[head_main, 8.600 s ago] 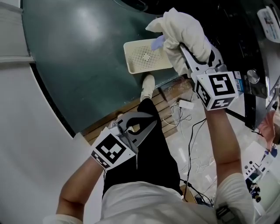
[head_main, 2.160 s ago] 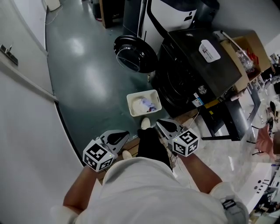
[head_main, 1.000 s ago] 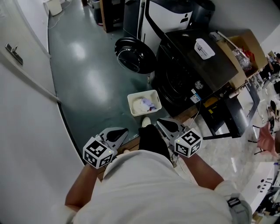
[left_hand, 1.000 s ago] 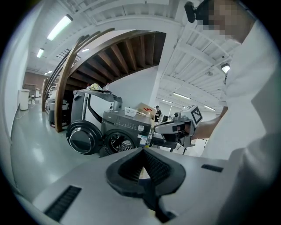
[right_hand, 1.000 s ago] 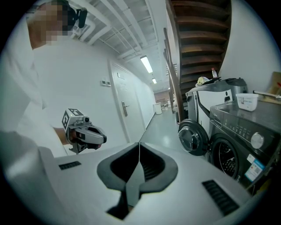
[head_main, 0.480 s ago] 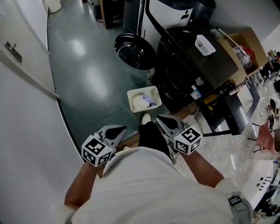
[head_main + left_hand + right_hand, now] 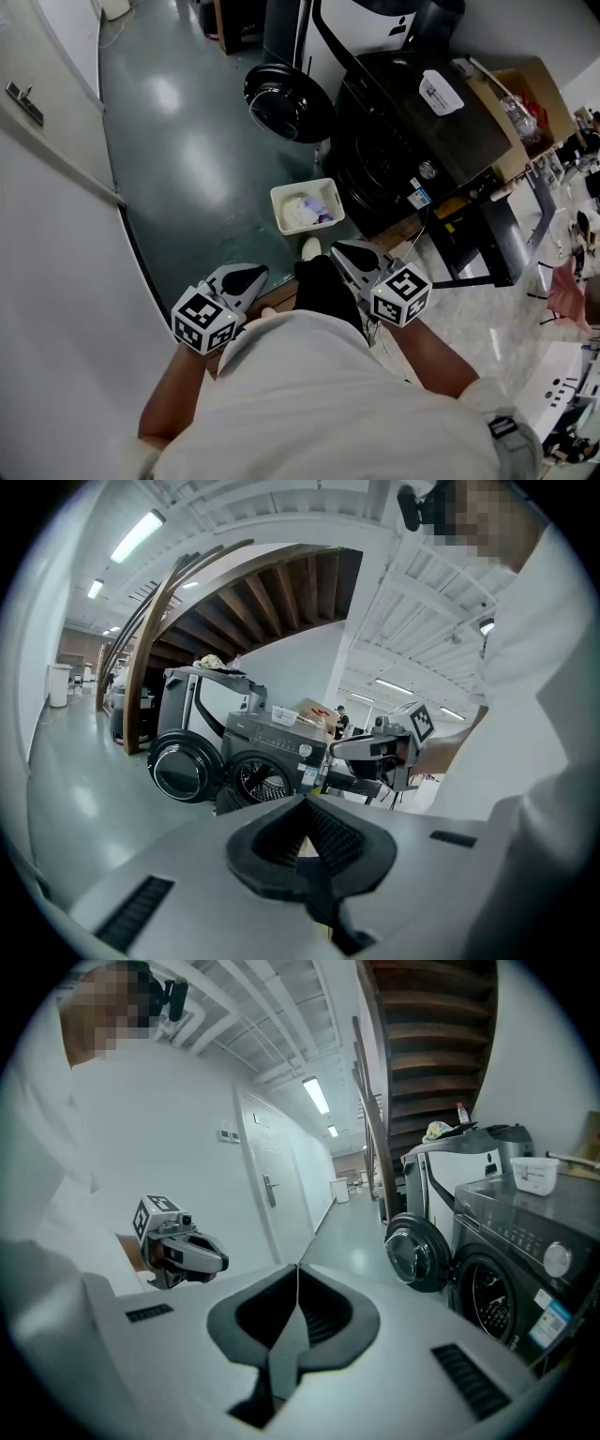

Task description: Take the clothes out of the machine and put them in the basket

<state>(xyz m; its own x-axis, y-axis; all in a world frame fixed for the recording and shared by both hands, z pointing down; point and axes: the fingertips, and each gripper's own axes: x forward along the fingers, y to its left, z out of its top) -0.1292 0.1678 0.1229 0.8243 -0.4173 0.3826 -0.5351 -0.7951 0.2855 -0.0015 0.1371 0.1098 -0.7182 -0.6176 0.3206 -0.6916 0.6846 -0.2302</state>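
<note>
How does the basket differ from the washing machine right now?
The basket is white and small; the washing machine is dark and far larger. The basket is open-topped and holds clothes; the washing machine's round door hangs open to its side. Both stand on the floor, the basket just before the machine.

- Left gripper [image 7: 306,806]: jaws together, nothing between them.
- Washer [image 7: 277,746] beyond, its door [image 7: 180,772] swung open to the left.
- Right gripper [image 7: 336,749] held level, right of the washer, beside a white shirt [image 7: 530,714].
</note>
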